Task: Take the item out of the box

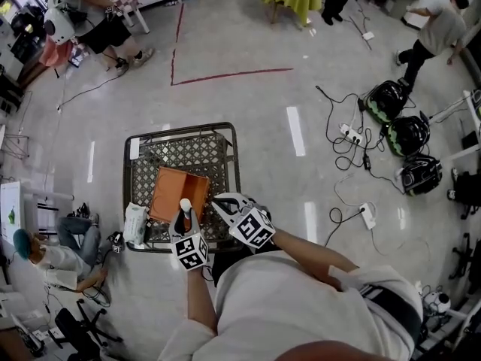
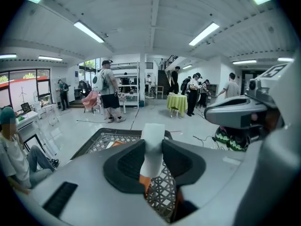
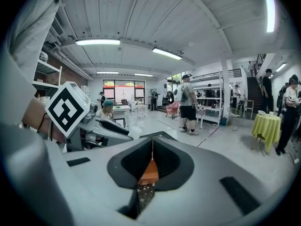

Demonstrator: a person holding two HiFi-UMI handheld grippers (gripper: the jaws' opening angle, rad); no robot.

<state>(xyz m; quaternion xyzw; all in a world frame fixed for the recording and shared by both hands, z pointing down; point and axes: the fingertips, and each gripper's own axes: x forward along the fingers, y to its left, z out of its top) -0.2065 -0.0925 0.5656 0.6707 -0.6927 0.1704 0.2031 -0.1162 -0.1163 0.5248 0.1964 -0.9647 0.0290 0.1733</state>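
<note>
Left claw [image 2: 151, 168], closest to the lens, pinches a small white cylindrical item [image 2: 153, 140] over the near edge of the open orange cardboard box [image 1: 174, 192] on the black metal mesh desk [image 1: 234, 156]. We judge the risk to be slip: much of the item stands past the pads, so a tilt could drop it back. Right claw [image 1: 228, 203], at 3 o'clock, is pressed together on the box's thin orange wall.

White item [image 2: 153, 147] over open orange box [image 1: 171, 190]
</note>
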